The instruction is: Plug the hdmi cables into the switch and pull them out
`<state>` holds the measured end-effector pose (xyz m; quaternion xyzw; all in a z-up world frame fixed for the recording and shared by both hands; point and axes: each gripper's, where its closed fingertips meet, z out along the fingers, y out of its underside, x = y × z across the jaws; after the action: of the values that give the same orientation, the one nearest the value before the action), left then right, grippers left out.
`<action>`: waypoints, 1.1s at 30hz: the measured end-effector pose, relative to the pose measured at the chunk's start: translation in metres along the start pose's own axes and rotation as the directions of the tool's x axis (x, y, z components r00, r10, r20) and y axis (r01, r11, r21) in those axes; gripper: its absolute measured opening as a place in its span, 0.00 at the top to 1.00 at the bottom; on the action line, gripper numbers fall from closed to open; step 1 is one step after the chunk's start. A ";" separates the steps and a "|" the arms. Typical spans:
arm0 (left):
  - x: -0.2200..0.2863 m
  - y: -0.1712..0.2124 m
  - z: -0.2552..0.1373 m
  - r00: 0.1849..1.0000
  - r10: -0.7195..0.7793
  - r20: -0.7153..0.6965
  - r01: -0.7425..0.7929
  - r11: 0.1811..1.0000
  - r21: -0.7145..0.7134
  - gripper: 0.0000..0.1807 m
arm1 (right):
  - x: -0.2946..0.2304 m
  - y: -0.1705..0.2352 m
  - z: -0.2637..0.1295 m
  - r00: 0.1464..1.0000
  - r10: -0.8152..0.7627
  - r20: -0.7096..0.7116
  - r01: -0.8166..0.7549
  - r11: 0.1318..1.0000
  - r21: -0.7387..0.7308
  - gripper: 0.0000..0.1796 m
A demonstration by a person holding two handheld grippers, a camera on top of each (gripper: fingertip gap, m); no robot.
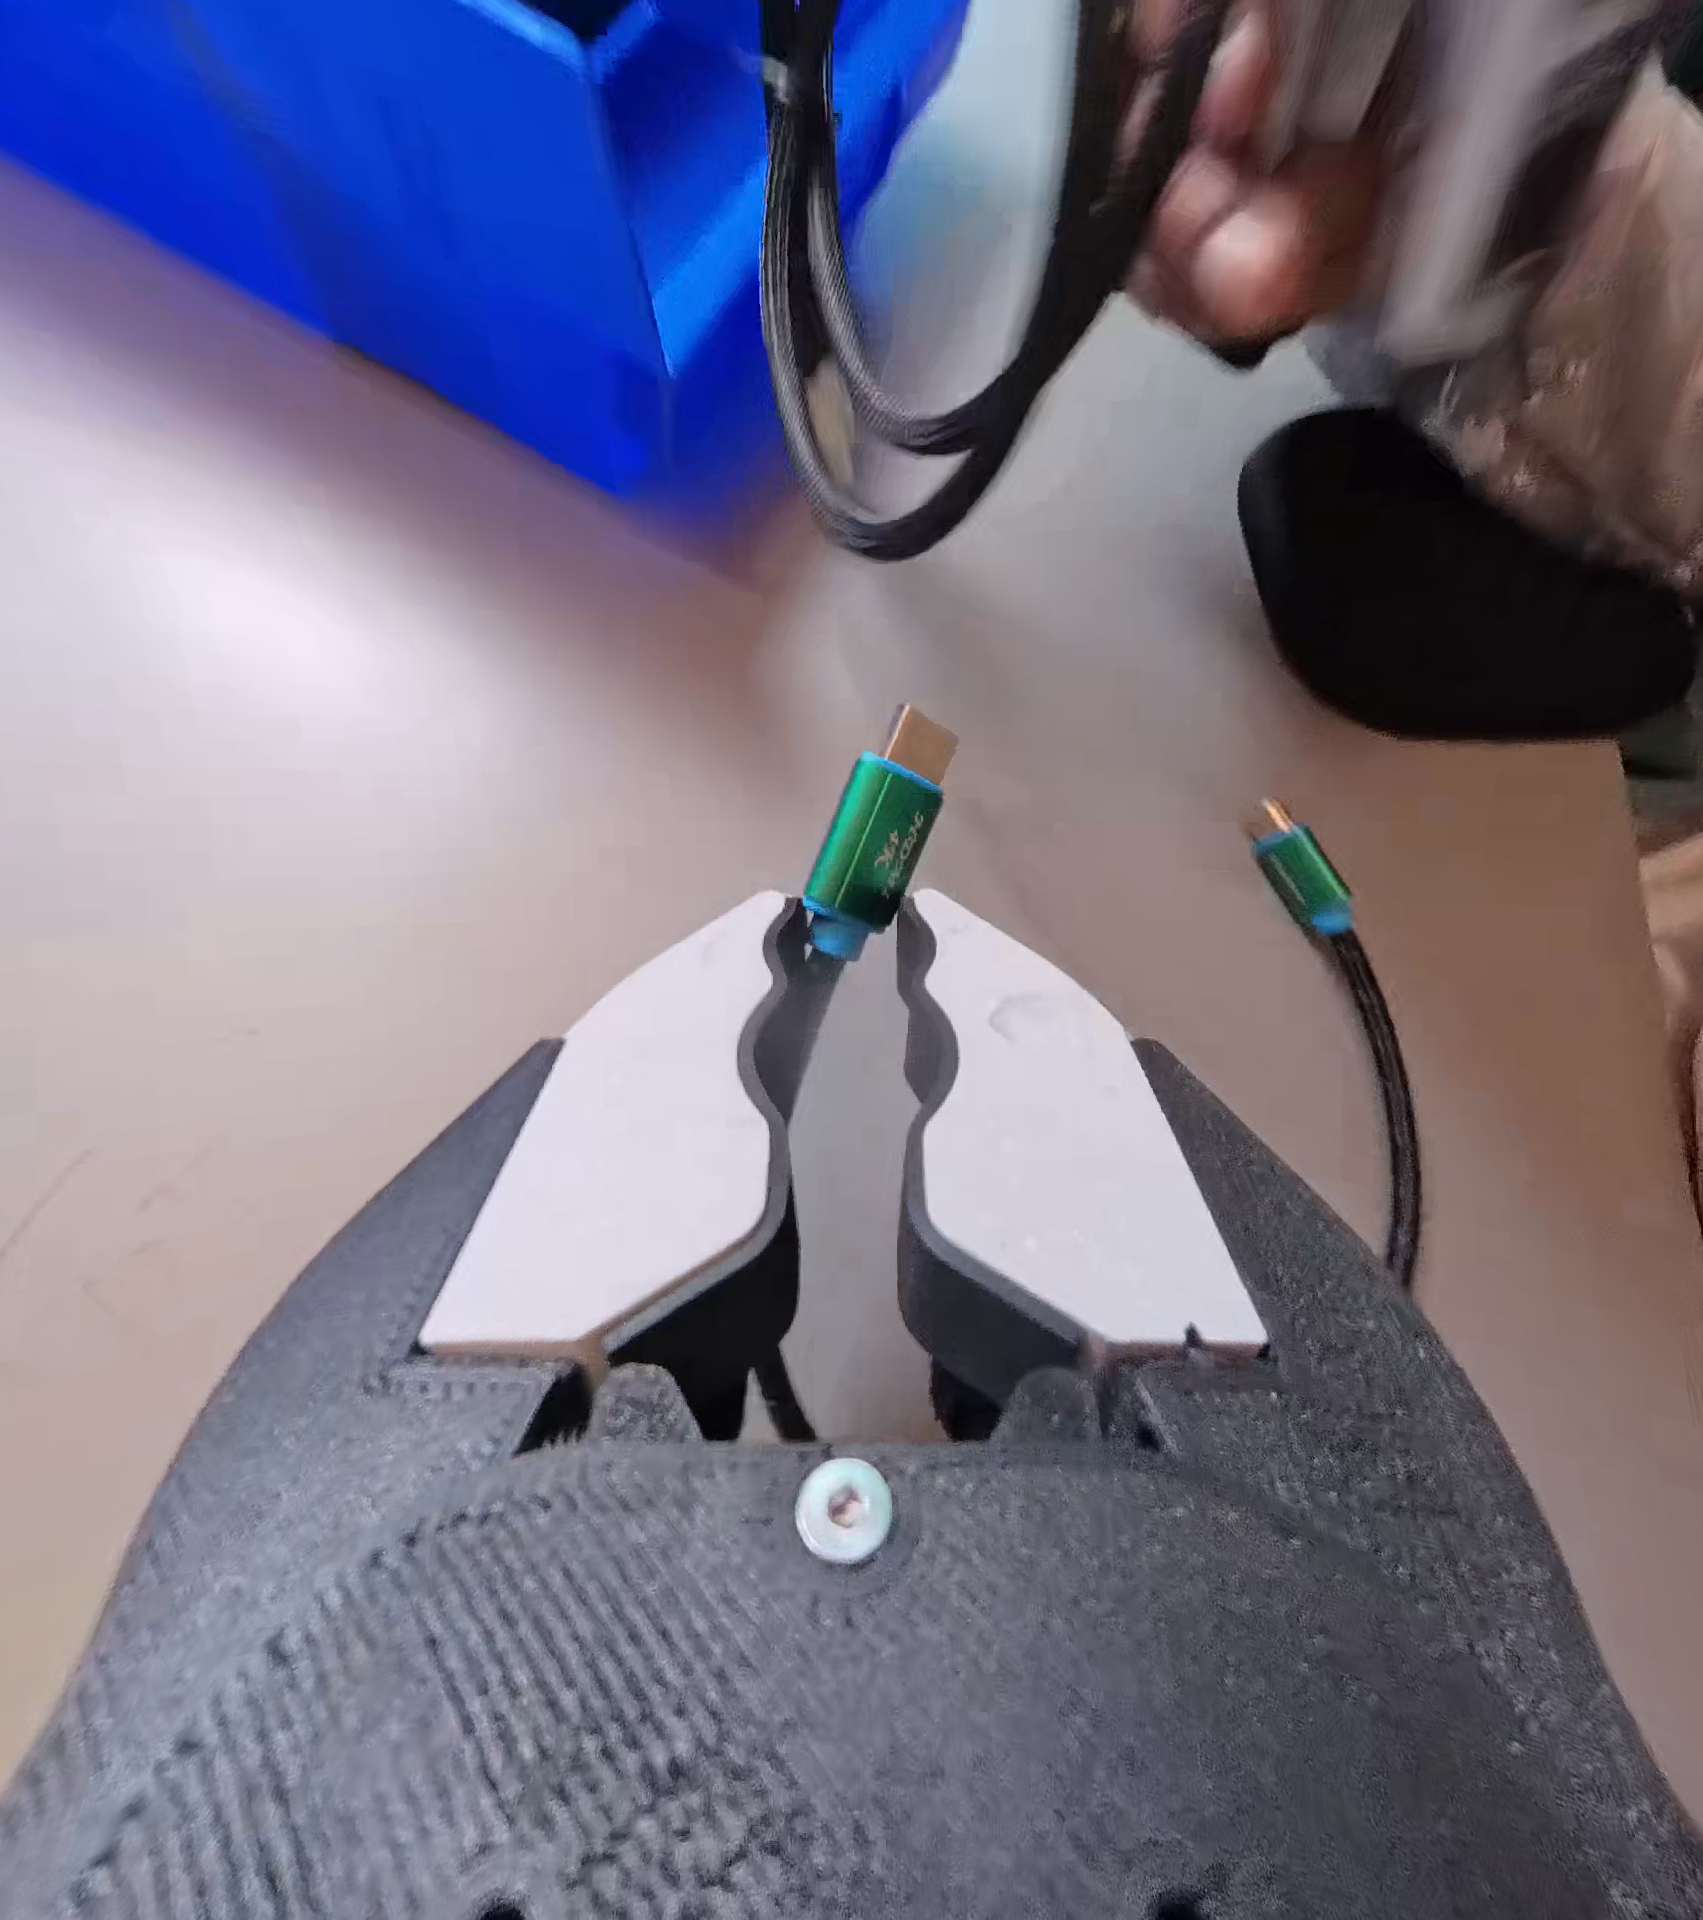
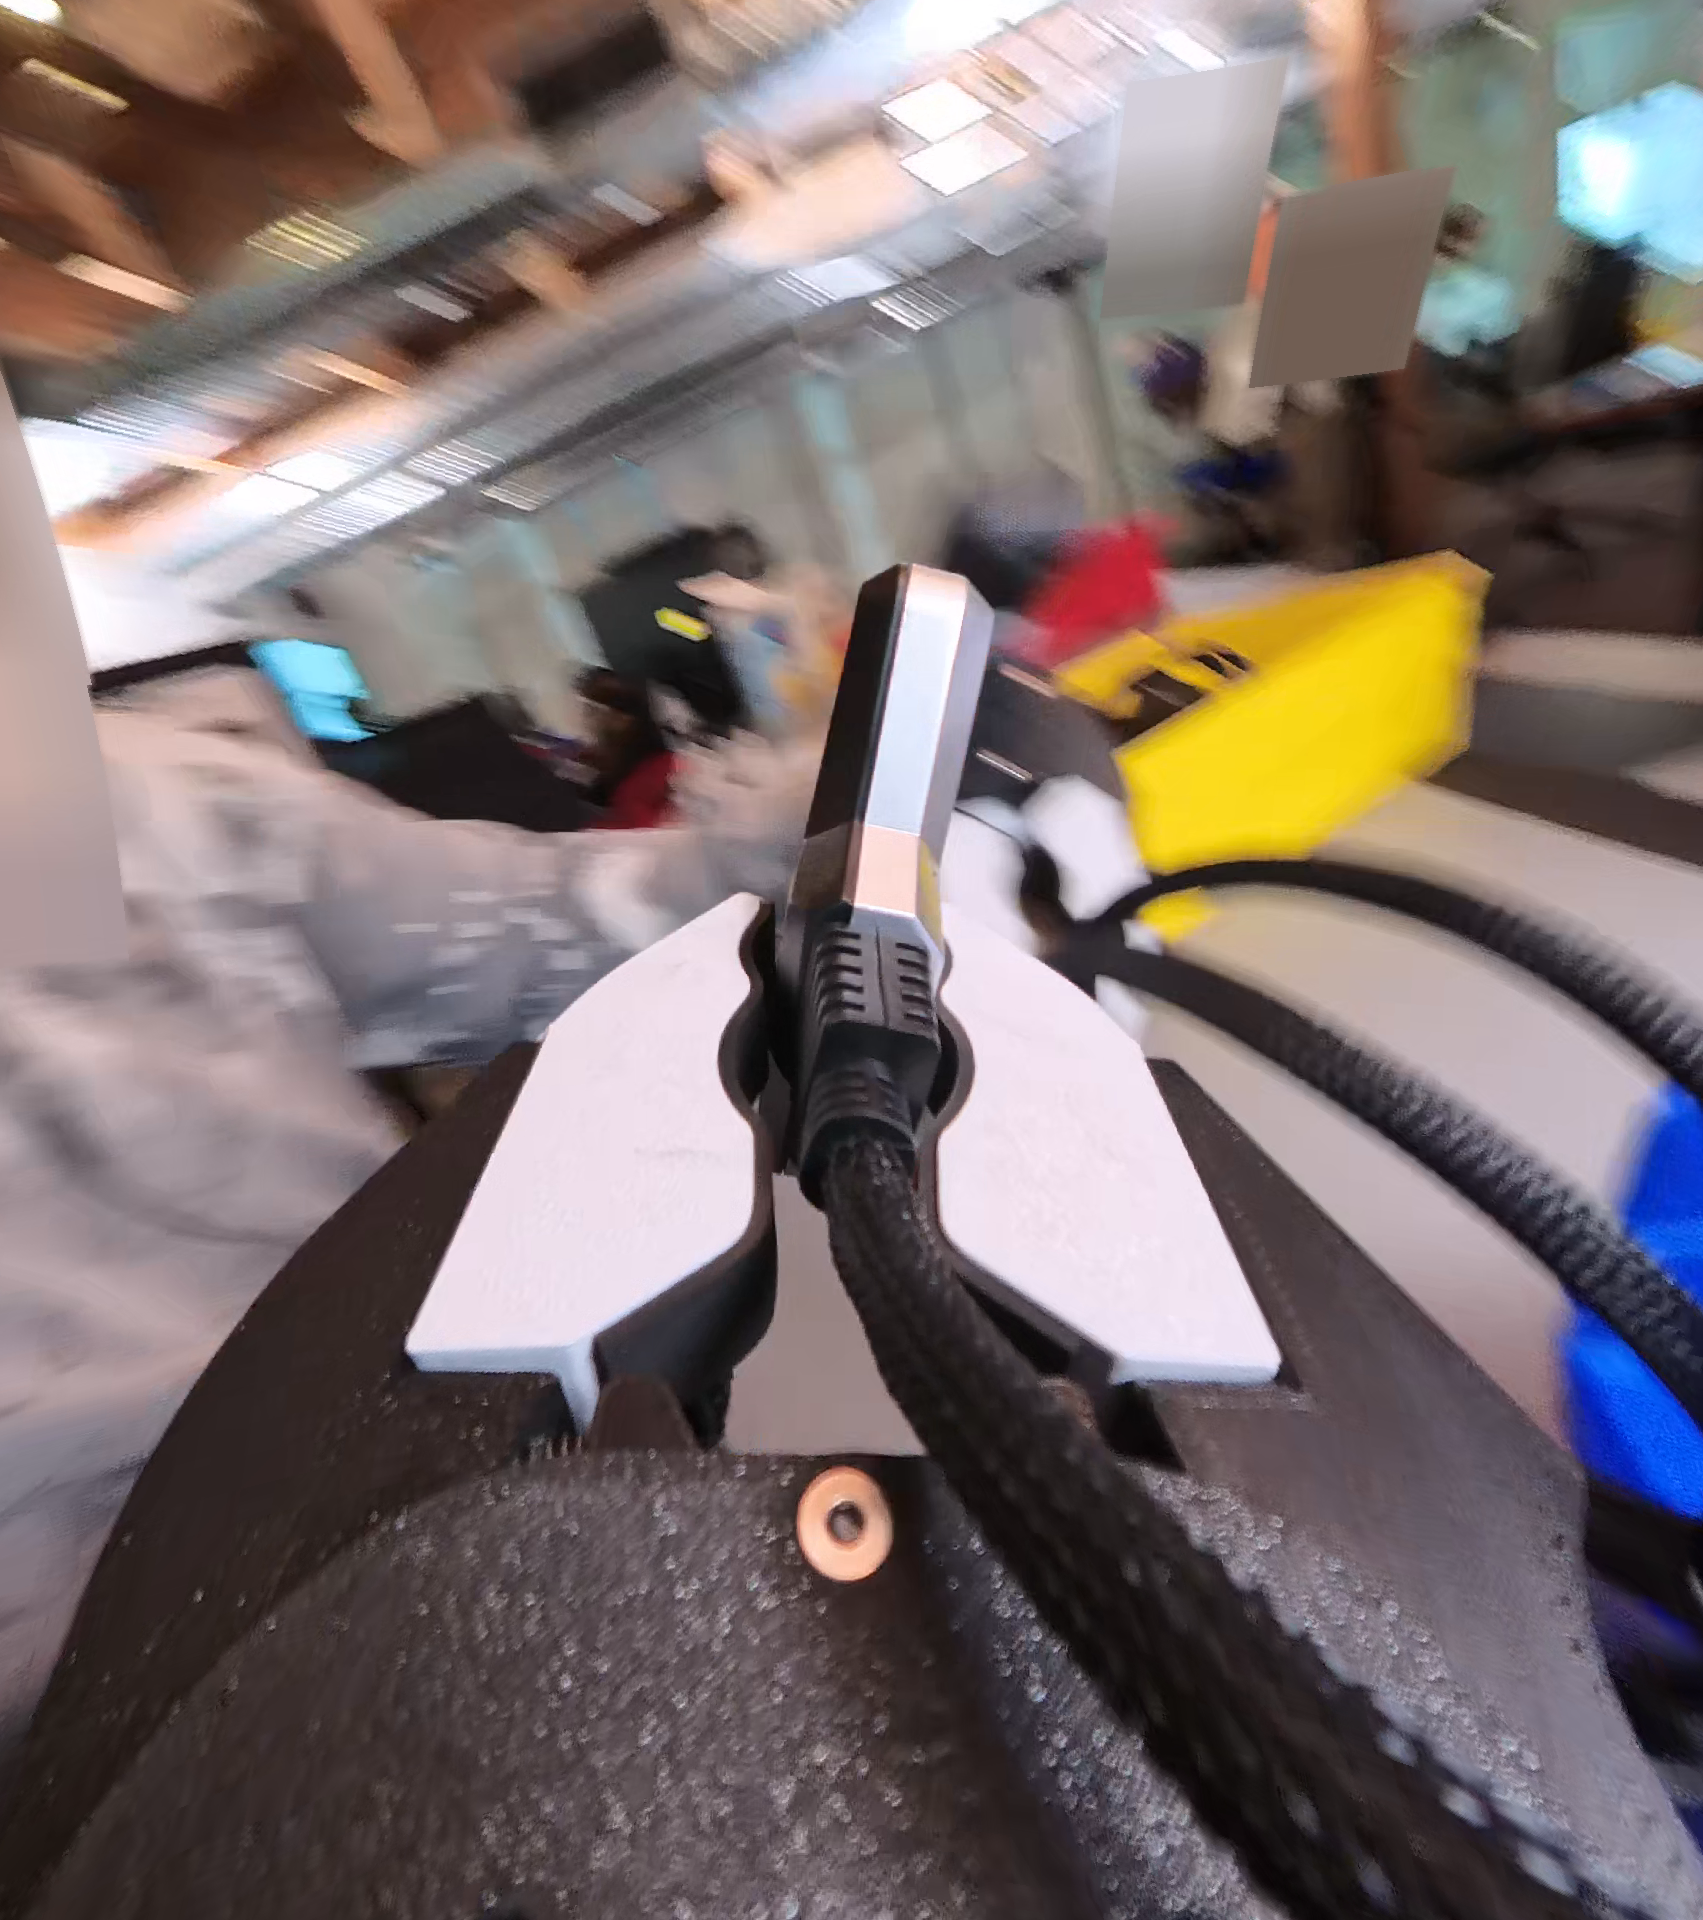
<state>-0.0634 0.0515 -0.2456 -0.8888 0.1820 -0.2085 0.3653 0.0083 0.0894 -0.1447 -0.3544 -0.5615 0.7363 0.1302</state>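
1. Green plug (image 1: pixel 873 831) sits at the very tips of the left gripper (image 1: pixel 852 914); metal tip points away from the camera, tilted slightly right. Blue collar at its base lies between the jaws.
2. Left jaws: nearly together, clamped on the plug's base end; its cable runs back down the gap.
3. Second green plug (image 1: pixel 1299 868) hangs free to the right, apart from the left gripper, on a braided black cable (image 1: pixel 1387 1091), above the table (image 1: pixel 255 831).
4. Silver-and-black plug (image 2: pixel 888 769) stands up out of the right gripper (image 2: pixel 852 971), tilted slightly right.
5. Right jaws: closed on that plug's ribbed black strain relief; thick braided cable (image 2: pixel 930 1299) trails back over the gripper body.
6. Count: two green plugs, one silver-and-black plug; switch not identifiable.
7. Surroundings: blue bin (image 1: pixel 473 208) at the table's far side, looped black cables (image 1: pixel 826 312) in front of it, a person's hand (image 1: pixel 1242 197), blurred. Right wrist view background is motion-blurred.
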 end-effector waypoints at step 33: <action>0.065 0.009 -0.014 0.978 -0.073 -0.195 0.089 0.993 0.079 0.94 | 0.012 0.041 0.049 0.972 0.235 -0.010 -0.235 0.969 -0.078 0.88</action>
<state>-0.0172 0.0069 -0.2281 -0.8544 0.1705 -0.3155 0.3759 -0.0244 0.0466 -0.1810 -0.4234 -0.5440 0.7238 0.0279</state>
